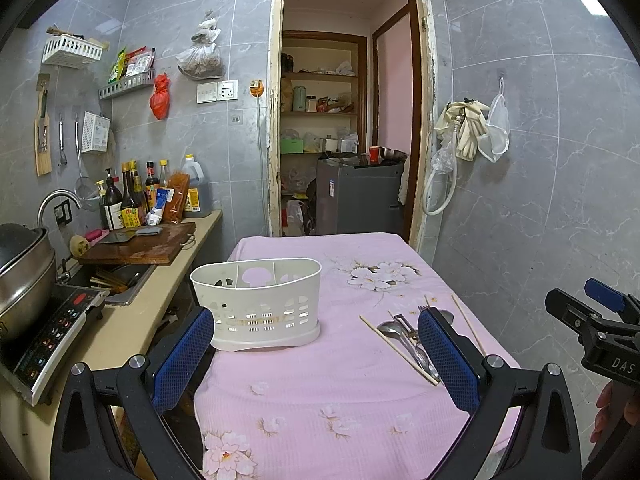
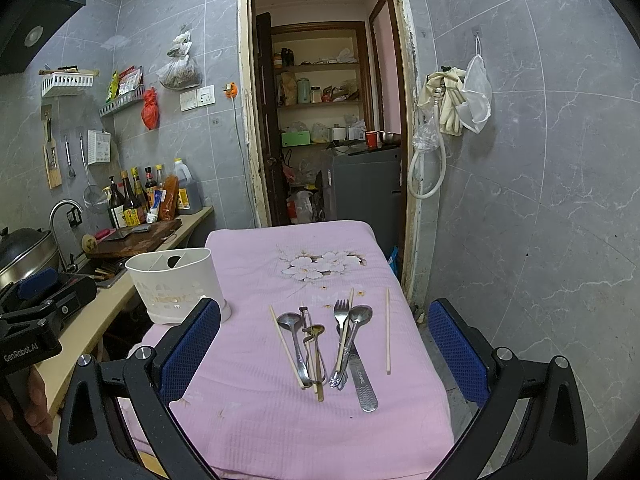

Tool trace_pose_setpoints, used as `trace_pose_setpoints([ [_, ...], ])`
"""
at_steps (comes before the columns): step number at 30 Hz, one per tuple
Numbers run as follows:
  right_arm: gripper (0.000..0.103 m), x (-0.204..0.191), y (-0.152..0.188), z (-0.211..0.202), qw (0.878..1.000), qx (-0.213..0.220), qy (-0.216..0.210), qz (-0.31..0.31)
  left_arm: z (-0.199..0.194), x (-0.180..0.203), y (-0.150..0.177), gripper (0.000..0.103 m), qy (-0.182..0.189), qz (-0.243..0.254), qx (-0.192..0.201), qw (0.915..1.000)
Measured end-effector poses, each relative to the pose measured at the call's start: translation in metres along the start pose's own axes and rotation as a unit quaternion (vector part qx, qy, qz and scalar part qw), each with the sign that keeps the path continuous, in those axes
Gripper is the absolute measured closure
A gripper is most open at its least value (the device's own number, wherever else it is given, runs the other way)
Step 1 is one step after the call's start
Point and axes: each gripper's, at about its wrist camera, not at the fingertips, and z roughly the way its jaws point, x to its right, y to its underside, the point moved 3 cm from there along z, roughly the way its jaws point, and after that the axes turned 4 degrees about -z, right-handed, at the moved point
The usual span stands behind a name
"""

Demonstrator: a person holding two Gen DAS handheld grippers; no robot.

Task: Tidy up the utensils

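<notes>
I held both hand-held grippers, left [image 1: 316, 356] and right [image 2: 324, 354], spread open and empty; the tangled utensils [image 2: 332, 344] at lower centre risked dragging together.

Domestic kitchen: grey tiled walls, counter [image 1: 160, 300] with sink faucet [image 1: 54, 202], induction cooktop [image 1: 52, 332] carrying a steel pot [image 1: 24, 276], wooden cutting board [image 1: 140, 244], sauce bottles [image 1: 132, 196], wall-hung strainer [image 1: 86, 196]; doorway to pantry shelves [image 1: 320, 112]

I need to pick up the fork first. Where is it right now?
In the right wrist view the fork lies on the pink cloth in the utensil pile, tines toward the doorway, just left of a large spoon, right of the white caddy.
</notes>
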Motion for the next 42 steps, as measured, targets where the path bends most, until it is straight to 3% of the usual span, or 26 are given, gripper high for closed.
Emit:
trace_pose_setpoints([
  [42,0.001,-0.0017,0.0006,0.0026,1.0,-0.003,0.0,-0.001,-0.003,0.0001,0.0014,0.0,-0.001,0.0,-0.002,1.0],
])
